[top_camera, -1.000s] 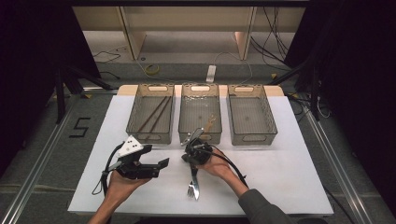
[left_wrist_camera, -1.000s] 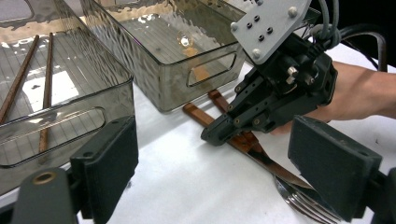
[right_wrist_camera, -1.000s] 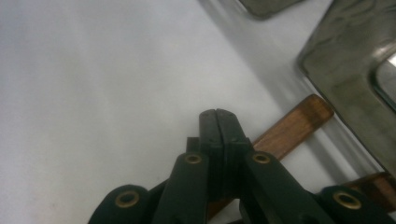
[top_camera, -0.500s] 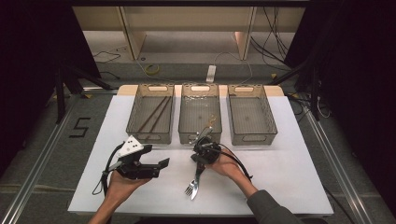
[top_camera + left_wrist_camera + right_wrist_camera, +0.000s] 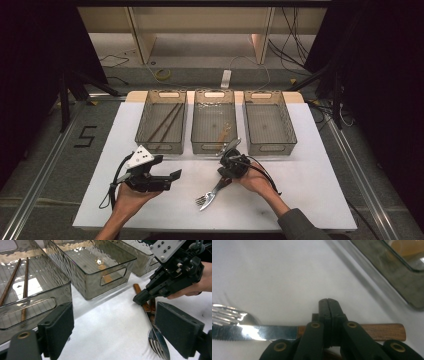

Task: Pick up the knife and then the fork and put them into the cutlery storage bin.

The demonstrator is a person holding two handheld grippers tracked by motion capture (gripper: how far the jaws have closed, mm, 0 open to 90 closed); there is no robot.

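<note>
On a white tabletop, the right gripper sits low over a wooden-handled knife and fork lying together in front of the middle of three smoky clear bins. In the right gripper view, its fingers are pressed together with the tips just over the knife's handle; whether they touch it cannot be told. The fork's tines lie just beside the blade. The left gripper is held above the tabletop, well apart, its fingers spread wide and holding nothing. Two chopsticks lie in the left bin; a wooden-handled utensil lies in the middle one.
</note>
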